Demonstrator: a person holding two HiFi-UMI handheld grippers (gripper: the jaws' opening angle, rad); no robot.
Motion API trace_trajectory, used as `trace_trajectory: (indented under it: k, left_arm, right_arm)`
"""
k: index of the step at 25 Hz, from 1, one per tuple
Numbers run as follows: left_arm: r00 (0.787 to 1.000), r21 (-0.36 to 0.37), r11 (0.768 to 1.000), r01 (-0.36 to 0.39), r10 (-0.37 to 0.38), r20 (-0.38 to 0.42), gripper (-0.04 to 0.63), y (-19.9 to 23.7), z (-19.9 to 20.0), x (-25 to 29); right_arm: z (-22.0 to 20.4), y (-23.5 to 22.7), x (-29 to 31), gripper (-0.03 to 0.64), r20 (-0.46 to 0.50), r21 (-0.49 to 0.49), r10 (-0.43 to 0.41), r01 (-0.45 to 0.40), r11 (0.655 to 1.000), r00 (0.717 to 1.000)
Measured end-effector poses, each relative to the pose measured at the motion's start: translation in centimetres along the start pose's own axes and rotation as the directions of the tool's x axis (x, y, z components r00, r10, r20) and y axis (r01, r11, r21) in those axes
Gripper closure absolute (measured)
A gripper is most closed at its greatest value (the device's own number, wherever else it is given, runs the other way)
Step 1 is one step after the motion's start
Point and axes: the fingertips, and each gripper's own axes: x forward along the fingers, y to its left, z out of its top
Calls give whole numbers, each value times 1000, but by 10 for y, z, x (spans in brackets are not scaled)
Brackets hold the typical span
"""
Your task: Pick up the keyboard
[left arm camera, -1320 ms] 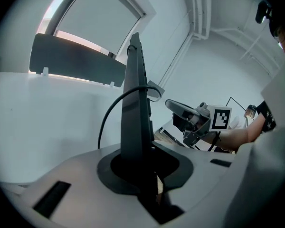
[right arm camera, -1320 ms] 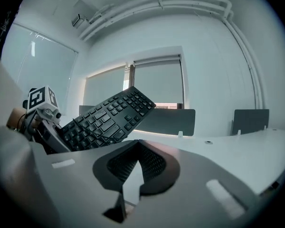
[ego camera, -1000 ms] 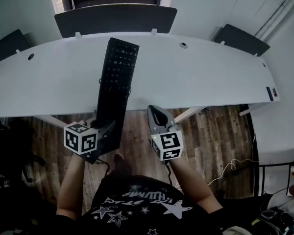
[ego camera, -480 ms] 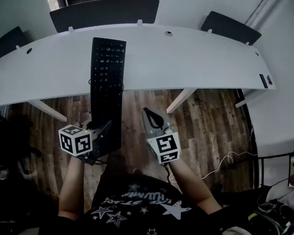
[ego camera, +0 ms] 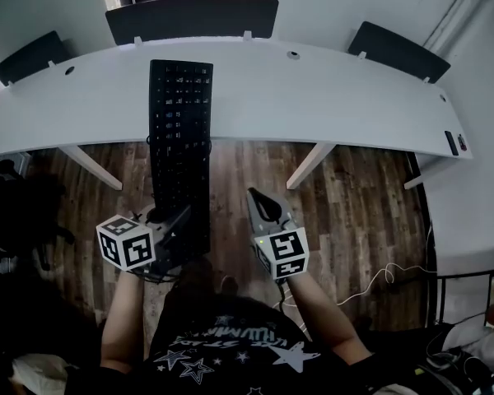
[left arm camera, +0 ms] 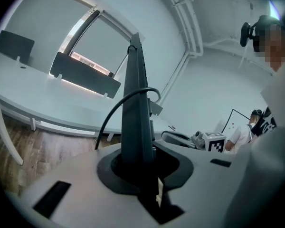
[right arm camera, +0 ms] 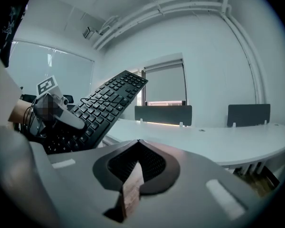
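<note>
My left gripper [ego camera: 178,227] is shut on the near end of a black keyboard [ego camera: 179,138]. It holds the keyboard off the white desk [ego camera: 329,97], slanting up with its far end above the desk's front. In the left gripper view the keyboard [left arm camera: 135,113] stands edge-on between the jaws, and its black cable [left arm camera: 115,112] loops down at the left. The right gripper view shows the keyboard's [right arm camera: 104,108] keys at the left. My right gripper [ego camera: 260,199] hangs over the floor beside it, shut with nothing between its pads [right arm camera: 133,184].
Dark partition panels [ego camera: 193,16] stand along the back of the desk, below a window. A small black object [ego camera: 451,142] lies at the desk's right end. Below are the wooden floor [ego camera: 354,196], slanted desk legs [ego camera: 311,164], a dark chair [ego camera: 20,212] and a loose cable [ego camera: 387,278].
Both grippers have drawn back from the desk edge to over the floor. The left one has carried the keyboard along, and the keyboard has swung from slanted to straight.
</note>
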Motion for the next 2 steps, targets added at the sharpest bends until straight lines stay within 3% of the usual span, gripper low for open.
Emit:
trace_trajectory:
  k: [2]
  left_arm:
    - [1000, -14, 1000, 11, -11, 10, 525, -13, 5, 2]
  right_arm:
    - [5, -8, -6, 615, -2, -3, 9, -9, 1000, 1000]
